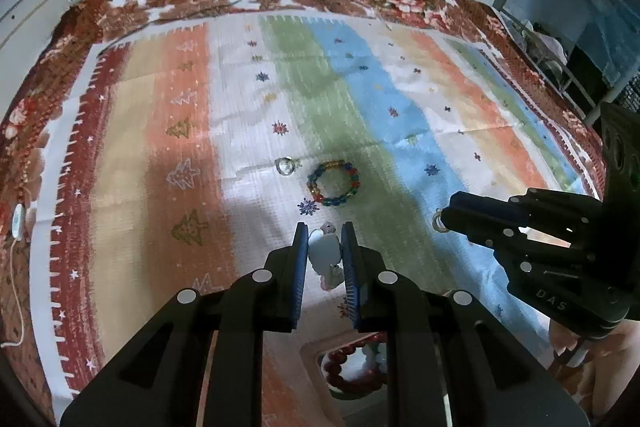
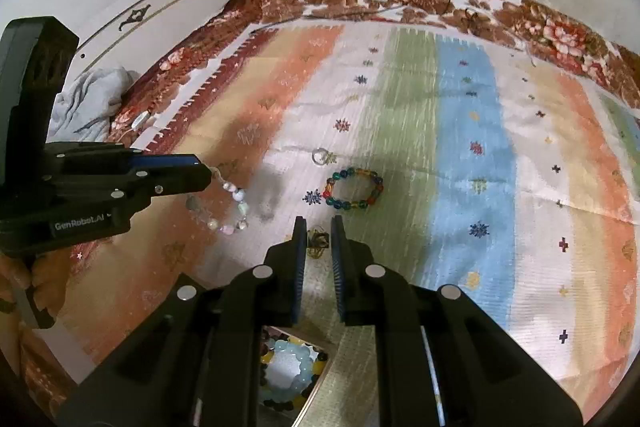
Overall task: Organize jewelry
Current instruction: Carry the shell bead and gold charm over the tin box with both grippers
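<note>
We hold a pale bead bracelet (image 2: 230, 205) in the left tool (image 1: 325, 241), its jaws closed on one end of the strand, so that from the right wrist view the loop hangs down from the fingertips towards the striped cloth (image 2: 460, 155); whether its lowest beads touch the cloth we cannot tell. The right tool (image 2: 319, 234) has its jaws nearly together on a small gold-coloured piece (image 2: 318, 241), which in the left wrist view shows as a ring (image 1: 439, 220) at that tool's tip, so we judge it gripped there. The relation that matters next is where the open box lies: each wrist view shows a box below and behind its own fingers, one holding a dark red bead bracelet (image 1: 352, 367) and another a pale blue bracelet (image 2: 286, 367) with yellow and dark beads round it, so both held pieces have to come back towards us, not forward. Still out on the cloth, ahead of both tools, lie a multicoloured bead bracelet (image 2: 354, 189) and, just to its left, a small clear-stoned ring (image 2: 320, 157). The bracelet lies flat as a round loop, almost straight ahead of the right tool and slightly right of the left one; the right tool looks the nearer to it.
</note>
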### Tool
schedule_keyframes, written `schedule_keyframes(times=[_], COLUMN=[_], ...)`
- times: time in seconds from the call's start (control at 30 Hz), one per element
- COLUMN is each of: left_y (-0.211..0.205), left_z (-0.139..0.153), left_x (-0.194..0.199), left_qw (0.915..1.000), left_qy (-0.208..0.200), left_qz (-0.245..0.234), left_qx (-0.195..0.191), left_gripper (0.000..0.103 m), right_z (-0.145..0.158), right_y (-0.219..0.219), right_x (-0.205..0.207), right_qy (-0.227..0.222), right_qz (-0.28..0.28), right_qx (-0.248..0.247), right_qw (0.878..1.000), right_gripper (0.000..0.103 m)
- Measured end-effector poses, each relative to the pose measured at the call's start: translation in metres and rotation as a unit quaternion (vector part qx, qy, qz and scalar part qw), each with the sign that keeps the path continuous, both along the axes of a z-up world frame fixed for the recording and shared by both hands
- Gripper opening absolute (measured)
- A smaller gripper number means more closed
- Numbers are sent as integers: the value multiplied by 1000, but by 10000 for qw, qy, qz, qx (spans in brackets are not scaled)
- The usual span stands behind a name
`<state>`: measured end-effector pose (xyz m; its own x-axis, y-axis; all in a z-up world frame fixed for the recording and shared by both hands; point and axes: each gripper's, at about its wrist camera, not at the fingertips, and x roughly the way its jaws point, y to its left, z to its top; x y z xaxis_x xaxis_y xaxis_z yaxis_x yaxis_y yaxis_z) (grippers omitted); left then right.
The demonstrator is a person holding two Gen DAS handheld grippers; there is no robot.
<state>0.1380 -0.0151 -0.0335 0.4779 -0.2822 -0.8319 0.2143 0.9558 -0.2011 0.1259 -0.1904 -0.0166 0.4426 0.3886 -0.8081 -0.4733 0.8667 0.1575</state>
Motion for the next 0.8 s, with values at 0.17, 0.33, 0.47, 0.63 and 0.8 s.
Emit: schedule_keyframes(times=[0.17,0.33,0.47,0.63,0.8], left_y=[1,-1,-5,-11,-14], left_z=[9,18,24,30,34], left_x=[-16,-29,-36,-49,-64], left_qw=[9998,9992,9987,9981,9972], left_qy=[-114,-238,-319,-420,-478], left_qz=[51,-7,-115,-276,-382], left_qx=[-172,-318,-371,-359,-436], left_gripper=[16,16,16,16,16], right_z=[9,16,24,34,37], right_y=[-8,-14,-16,-16,-15], right_x=[-9,-21,-33,-51,-64], right_qy=[-135,-197,-285,-402,-399], right_qz=[-93,-128,-108,0,118], right_qx=[124,275,328,520,625], right_qw=[9998,9993,9990,9978,9972], right_gripper=[14,14,14,14,14])
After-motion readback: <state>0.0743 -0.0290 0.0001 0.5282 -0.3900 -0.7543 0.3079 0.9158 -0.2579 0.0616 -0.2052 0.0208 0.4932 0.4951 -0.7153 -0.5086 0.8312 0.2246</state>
